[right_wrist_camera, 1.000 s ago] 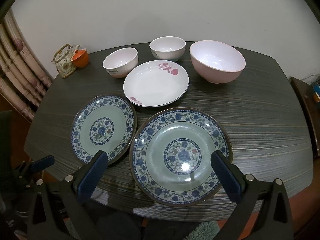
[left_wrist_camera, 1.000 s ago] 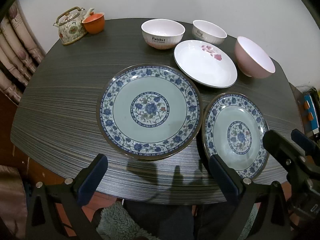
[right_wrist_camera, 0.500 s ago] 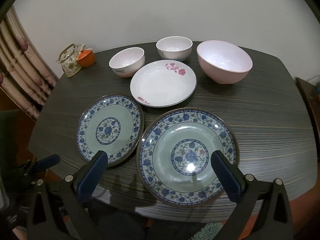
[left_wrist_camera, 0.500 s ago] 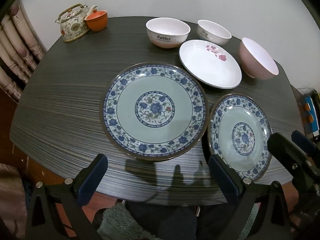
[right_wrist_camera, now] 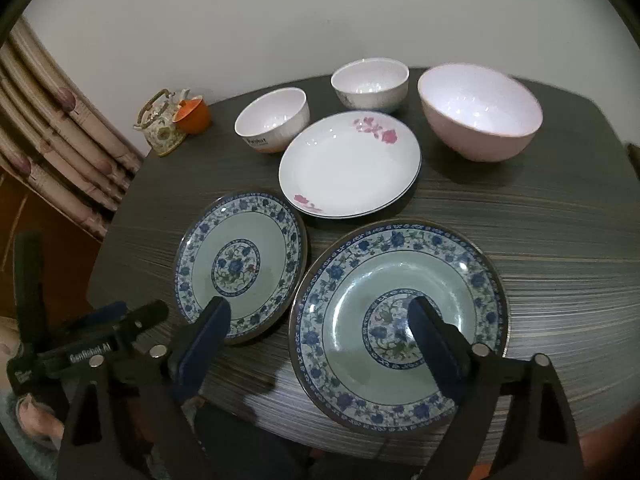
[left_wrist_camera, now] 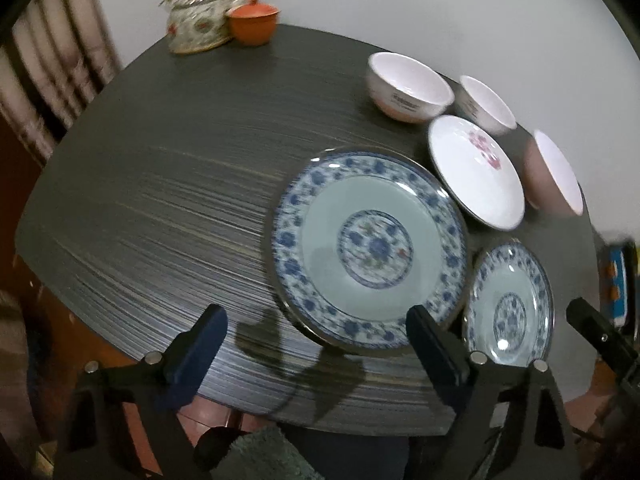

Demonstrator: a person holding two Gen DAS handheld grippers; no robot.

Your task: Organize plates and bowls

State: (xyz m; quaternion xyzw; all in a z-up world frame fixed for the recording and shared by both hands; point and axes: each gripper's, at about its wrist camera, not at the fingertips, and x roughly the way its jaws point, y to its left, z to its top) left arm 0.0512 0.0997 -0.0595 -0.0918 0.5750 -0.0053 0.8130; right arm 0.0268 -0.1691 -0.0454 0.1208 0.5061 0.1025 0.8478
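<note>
Left gripper (left_wrist_camera: pixel 316 344), lower frame: jaws wide, just been closing slightly, nothing between them, over the dark wood-grain table (left_wrist_camera: pixel 160 200) edge. Right gripper (right_wrist_camera: pixel 320 332): jaws wide, likewise closing, empty, over the near rim of the large blue-and-white floral ceramic plate (right_wrist_camera: pixel 400 320). Matching smaller plate (right_wrist_camera: pixel 240 264) lies just left; white dish (right_wrist_camera: pixel 348 164) and three bowls lie behind.

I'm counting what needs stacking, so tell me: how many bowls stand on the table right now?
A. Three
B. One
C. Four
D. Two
A: three bowls stand at the far side of the table: a white bowl with lettering, a second white bowl and a larger pink bowl; the rest are plates.
</note>
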